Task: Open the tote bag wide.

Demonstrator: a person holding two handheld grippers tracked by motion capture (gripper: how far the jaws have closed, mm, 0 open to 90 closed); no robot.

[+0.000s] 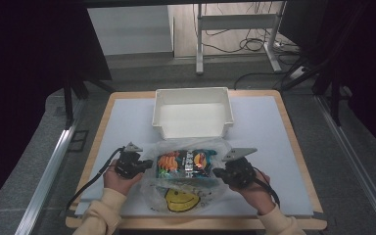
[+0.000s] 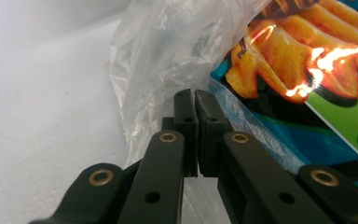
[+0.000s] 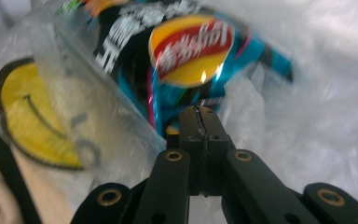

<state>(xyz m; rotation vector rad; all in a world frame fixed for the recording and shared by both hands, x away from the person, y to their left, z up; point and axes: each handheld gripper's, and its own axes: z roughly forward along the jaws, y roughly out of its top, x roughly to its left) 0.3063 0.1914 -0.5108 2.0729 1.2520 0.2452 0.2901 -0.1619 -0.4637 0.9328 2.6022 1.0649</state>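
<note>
A clear plastic bag printed with a yellow smiley face lies at the table's near middle. A glossy chip packet with orange snack pictures sits in its mouth. My left gripper is at the bag's left edge. In the left gripper view it is shut, with the bag's film pinched at the tips and the packet just to the right. My right gripper is at the bag's right edge. It is shut on crumpled film, with the packet just beyond.
An empty white bin stands just behind the bag at the middle back. A pale blue mat covers the wooden table, with bare room to the left and right of the bag. A desk frame and cables are on the floor beyond.
</note>
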